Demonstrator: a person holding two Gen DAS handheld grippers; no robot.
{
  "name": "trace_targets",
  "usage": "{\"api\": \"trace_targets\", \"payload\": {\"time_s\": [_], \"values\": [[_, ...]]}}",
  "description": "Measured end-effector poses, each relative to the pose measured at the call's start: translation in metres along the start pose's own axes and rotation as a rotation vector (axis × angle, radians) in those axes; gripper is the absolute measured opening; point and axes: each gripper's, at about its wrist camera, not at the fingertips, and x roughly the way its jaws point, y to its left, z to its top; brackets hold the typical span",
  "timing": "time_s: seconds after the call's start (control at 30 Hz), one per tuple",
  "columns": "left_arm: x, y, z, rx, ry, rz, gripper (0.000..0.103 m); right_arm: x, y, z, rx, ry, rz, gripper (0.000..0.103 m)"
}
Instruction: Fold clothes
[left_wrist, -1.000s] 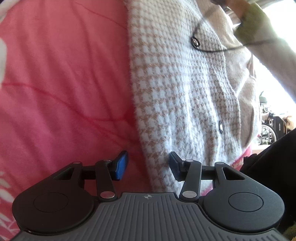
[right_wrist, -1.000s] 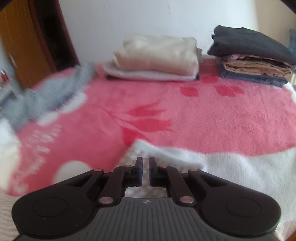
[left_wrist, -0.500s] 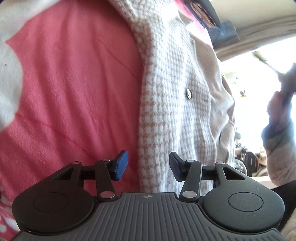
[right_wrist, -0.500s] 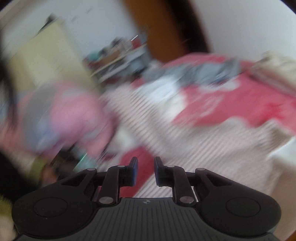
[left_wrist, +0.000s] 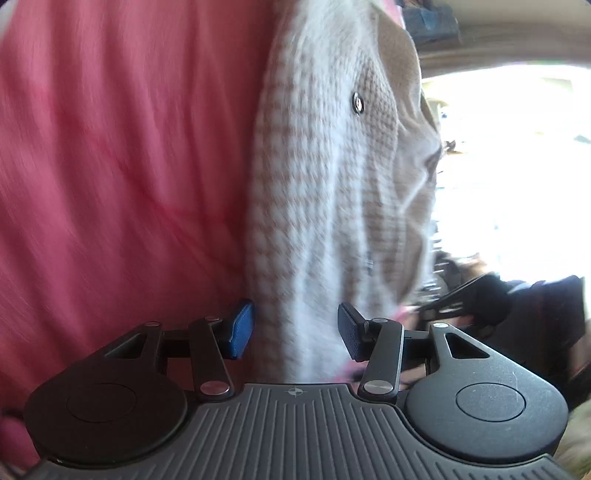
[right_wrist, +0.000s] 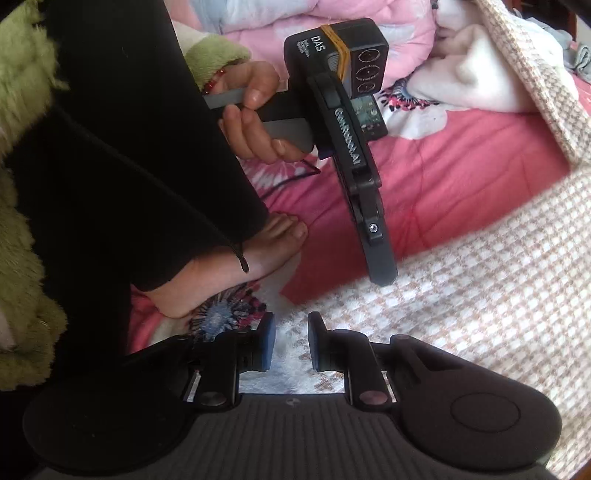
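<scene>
A beige-and-white houndstooth garment (left_wrist: 325, 184) with a metal button (left_wrist: 357, 101) lies on the pink blanket (left_wrist: 110, 166). My left gripper (left_wrist: 295, 326) is open and hovers low over the garment's near left edge, cloth showing between its blue pads without being pinched. In the right wrist view the same garment (right_wrist: 480, 295) spreads across the lower right. My right gripper (right_wrist: 291, 338) points down at its fuzzy white edge, jaws opening a little, nothing gripped. The left gripper (right_wrist: 382, 269), held by a hand (right_wrist: 255, 122), hangs just beyond it over the cloth's edge.
A person's bare foot (right_wrist: 229, 273) and black trouser leg (right_wrist: 129, 166) rest on the blanket (right_wrist: 443, 166) close to my right gripper's left. A white cloth (right_wrist: 480, 74) is bunched at the back. Folded dark clothes (left_wrist: 428, 18) sit at the far end.
The right view swung from the folded stacks round to the person and the garment's near edge, and its jaws went from shut to slightly apart. The left gripper dipped and tilted over the garment.
</scene>
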Motion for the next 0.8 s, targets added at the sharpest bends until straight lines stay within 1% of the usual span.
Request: {"api": "trace_targets", "payload": {"time_s": [0.03, 0.07, 0.13, 0.17, 0.2, 0.23, 0.27, 0.37, 0.43, 0.47, 0.5, 0.6, 0.67, 0.73, 0.77, 0.8], "values": [[0.000, 0.003, -0.002, -0.040, 0.003, -0.036, 0.049, 0.003, 0.004, 0.000, -0.009, 0.010, -0.009, 0.029], [0.000, 0.003, -0.002, -0.058, 0.000, -0.062, 0.049, 0.005, 0.008, -0.001, -0.019, 0.017, -0.017, 0.035], [-0.002, 0.000, -0.002, -0.079, -0.009, -0.105, 0.049, 0.008, 0.017, -0.005, -0.029, 0.016, -0.031, 0.038], [-0.002, -0.002, -0.001, -0.084, -0.012, -0.121, 0.049, 0.008, 0.018, -0.009, -0.022, 0.015, -0.046, 0.041], [-0.002, -0.005, 0.000, -0.088, -0.015, -0.136, 0.050, 0.009, 0.017, -0.013, -0.003, 0.013, -0.066, 0.044], [-0.001, -0.008, 0.001, -0.090, -0.018, -0.145, 0.051, 0.009, 0.017, -0.016, 0.016, 0.011, -0.086, 0.045], [0.000, -0.011, 0.001, -0.093, -0.017, -0.150, 0.051, 0.008, 0.015, -0.019, 0.046, 0.007, -0.099, 0.045], [0.010, -0.019, 0.001, -0.110, -0.011, -0.167, 0.053, 0.003, 0.000, -0.024, 0.218, -0.011, -0.074, 0.047], [0.017, -0.024, 0.001, -0.117, -0.006, -0.182, 0.054, -0.003, -0.009, -0.027, 0.322, -0.032, -0.036, 0.053], [0.020, -0.025, 0.001, -0.121, -0.004, -0.191, 0.055, -0.005, -0.014, -0.028, 0.370, -0.044, -0.011, 0.061], [0.024, -0.027, 0.001, -0.126, -0.001, -0.200, 0.055, -0.007, -0.018, -0.030, 0.412, -0.050, 0.009, 0.067], [0.032, -0.031, 0.003, -0.124, 0.015, -0.224, 0.055, -0.009, -0.027, -0.035, 0.513, -0.057, 0.016, 0.068], [0.036, -0.034, 0.004, -0.114, 0.024, -0.225, 0.055, -0.009, -0.032, -0.039, 0.559, -0.061, -0.004, 0.067], [0.038, -0.036, 0.006, -0.105, 0.019, -0.226, 0.055, -0.008, -0.034, -0.041, 0.571, -0.050, -0.035, 0.060], [0.039, -0.036, 0.007, -0.101, 0.016, -0.227, 0.055, -0.008, -0.036, -0.043, 0.573, -0.041, -0.055, 0.049], [0.037, -0.035, 0.007, -0.101, 0.008, -0.224, 0.055, -0.007, -0.039, -0.044, 0.580, -0.034, -0.065, 0.043]]}}
